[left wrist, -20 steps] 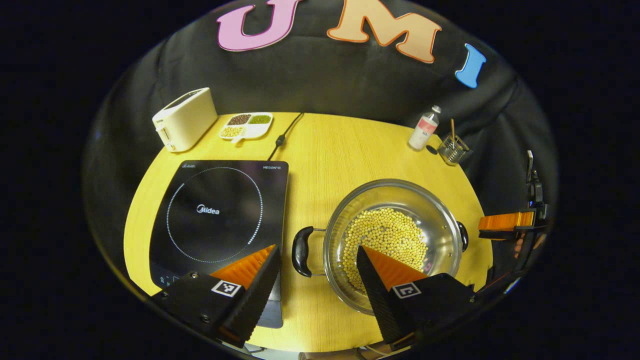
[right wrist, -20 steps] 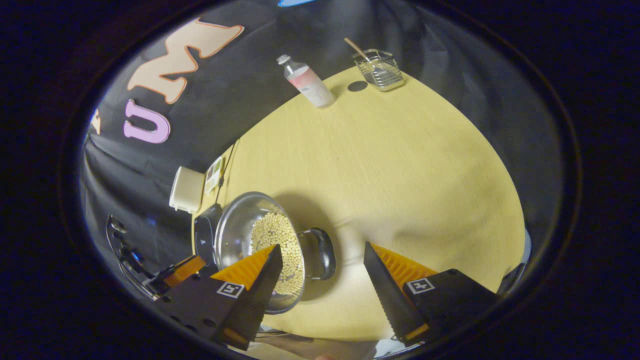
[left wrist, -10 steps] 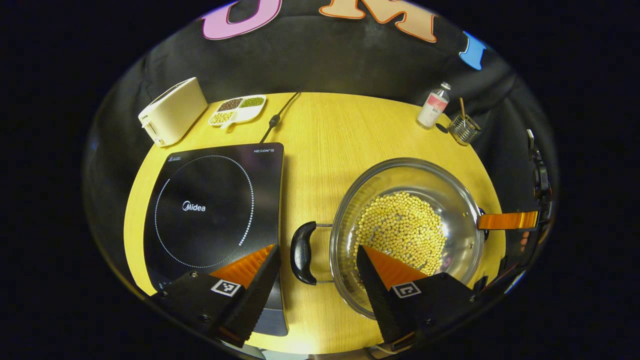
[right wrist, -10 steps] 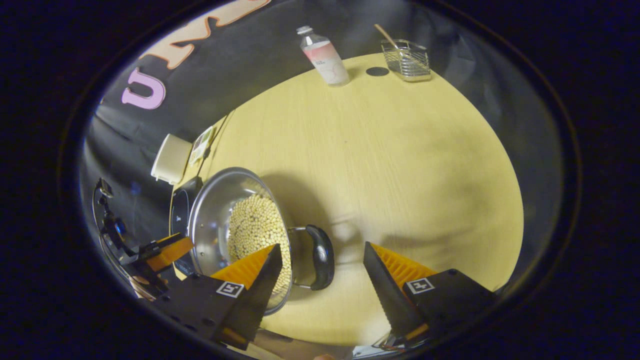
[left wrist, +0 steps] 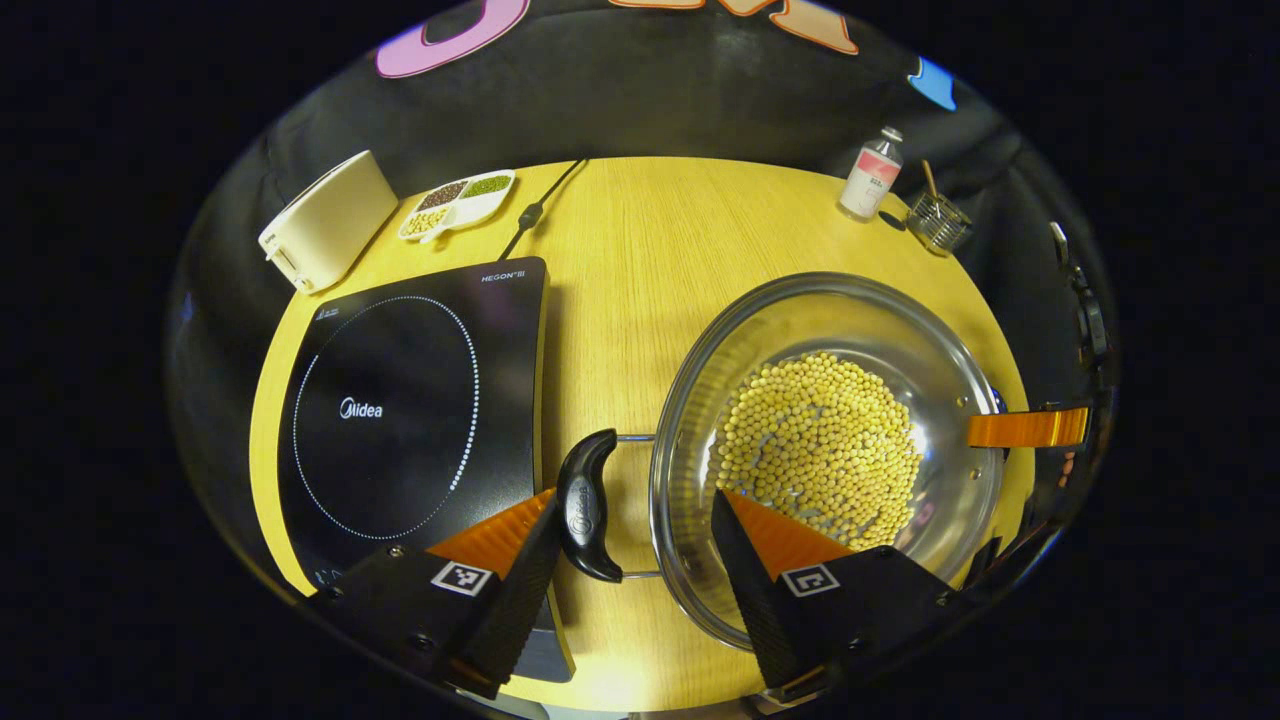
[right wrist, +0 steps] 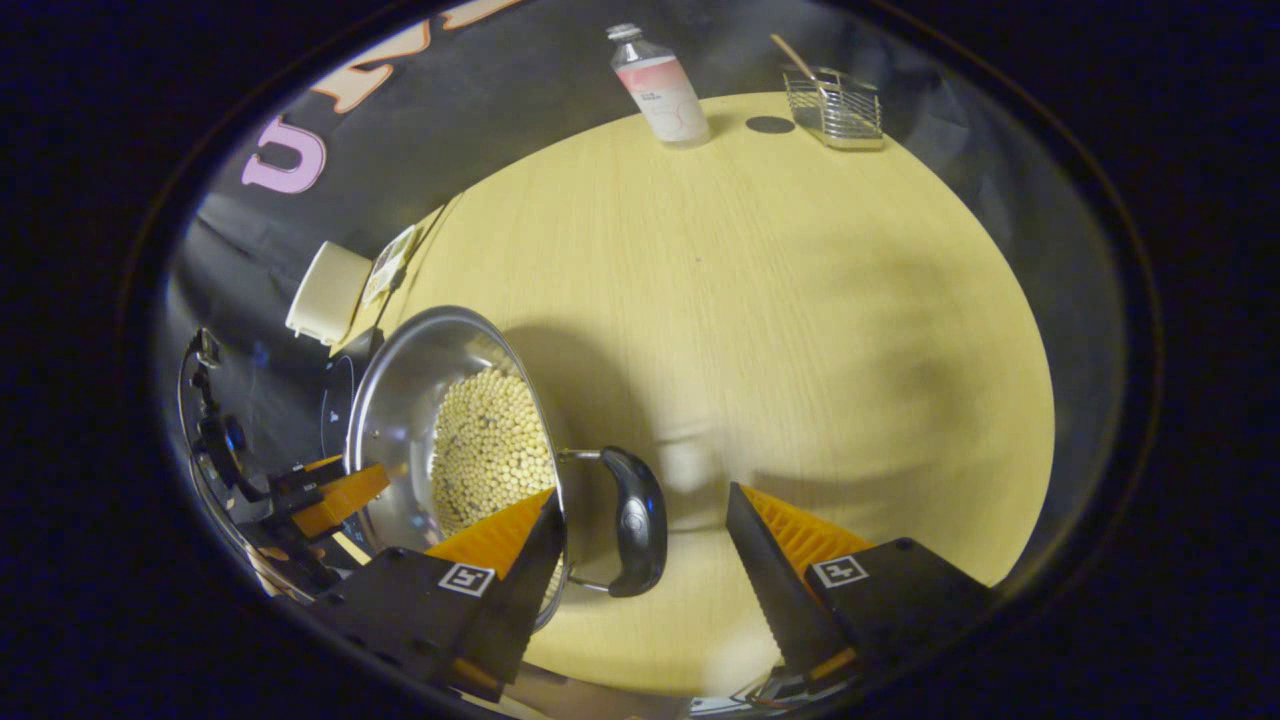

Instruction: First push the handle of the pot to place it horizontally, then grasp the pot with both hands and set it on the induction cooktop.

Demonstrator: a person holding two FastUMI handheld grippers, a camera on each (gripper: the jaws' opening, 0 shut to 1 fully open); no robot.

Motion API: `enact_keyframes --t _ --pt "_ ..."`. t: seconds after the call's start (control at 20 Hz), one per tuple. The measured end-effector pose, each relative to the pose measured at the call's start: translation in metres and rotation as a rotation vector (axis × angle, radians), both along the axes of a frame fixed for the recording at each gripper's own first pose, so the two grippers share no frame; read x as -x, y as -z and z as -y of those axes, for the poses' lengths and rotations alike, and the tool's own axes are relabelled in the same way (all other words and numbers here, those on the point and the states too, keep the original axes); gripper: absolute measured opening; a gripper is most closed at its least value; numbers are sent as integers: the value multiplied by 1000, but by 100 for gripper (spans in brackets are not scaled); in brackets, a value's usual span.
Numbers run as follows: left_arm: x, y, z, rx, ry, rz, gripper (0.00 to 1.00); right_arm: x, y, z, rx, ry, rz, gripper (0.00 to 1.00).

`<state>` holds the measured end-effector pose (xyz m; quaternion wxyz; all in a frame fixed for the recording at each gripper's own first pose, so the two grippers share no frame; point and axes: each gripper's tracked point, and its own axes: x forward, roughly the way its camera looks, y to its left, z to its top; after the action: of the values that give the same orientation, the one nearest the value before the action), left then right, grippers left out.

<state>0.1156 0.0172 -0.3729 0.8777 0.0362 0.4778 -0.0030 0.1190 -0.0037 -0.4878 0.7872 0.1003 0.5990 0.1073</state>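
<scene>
A steel pot [left wrist: 830,320] with yellow beans in it stands on the round wooden table [left wrist: 640,250], right of the black induction cooktop [left wrist: 400,400]. My left gripper [left wrist: 632,525] is open, and the pot's black left handle [left wrist: 587,505] lies between its fingers, close to the left one. In the right gripper view my right gripper [right wrist: 645,515] is open around the pot's [right wrist: 400,390] other black handle [right wrist: 640,520]. One finger of the right gripper [left wrist: 1030,427] shows at the pot's far side. The left gripper [right wrist: 335,495] shows beyond the pot.
At the table's back left are a cream toaster [left wrist: 325,220], a divided dish of beans [left wrist: 455,200] and the cooktop's cable [left wrist: 535,210]. A bottle [left wrist: 872,172] and a wire basket [left wrist: 940,222] stand at the back right. A person's fingers [left wrist: 1068,468] hold the right gripper.
Both grippers have come closer to the pot, still open. Each handle now lies between a gripper's fingers, where earlier it was ahead of them. The pot has not shifted on the table.
</scene>
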Motion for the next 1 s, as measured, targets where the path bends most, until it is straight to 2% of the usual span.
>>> enact_keyframes --t 0.05,0.1,0.15,0.2,0.25,0.3,0.4,0.45,0.55,0.65,0.7,0.75,0.85,1.0 --pt "0 2 -1 -14 7 -4 90 2 2 -2 -8 2 -8 99" --pt "-1 4 -3 -27 13 -8 89 2 2 -7 -35 14 -18 89" --pt "-1 6 -5 -40 15 -11 90 3 5 -10 -50 23 -30 87" --pt "-2 8 -8 -52 13 -13 85 3 6 -12 -66 29 -33 75" --pt "-4 9 -9 -55 8 -14 84 2 7 -18 -97 36 -40 75" --pt "-4 8 -9 -47 -2 1 75 1 7 -22 -115 52 -48 65" --pt "-1 6 -9 -17 -36 1 71 1 8 -23 -144 70 -56 51" --pt "-3 5 -9 5 -50 13 69 0 9 -23 -156 77 -43 56" --pt "-1 3 -6 71 -91 26 66 -3 6 -20 -150 60 1 45" --pt "1 2 -4 117 -114 33 62 -3 5 -20 -130 59 30 45" --pt "3 2 -3 123 -114 31 63 -1 6 -19 -114 53 38 45" --pt "5 2 -2 124 -110 30 60 1 6 -17 -98 46 44 51" --pt "10 -2 0 128 -100 37 61 2 3 -15 -83 48 56 51" --pt "16 -15 3 127 -70 58 58 3 -4 -10 -80 64 82 51"
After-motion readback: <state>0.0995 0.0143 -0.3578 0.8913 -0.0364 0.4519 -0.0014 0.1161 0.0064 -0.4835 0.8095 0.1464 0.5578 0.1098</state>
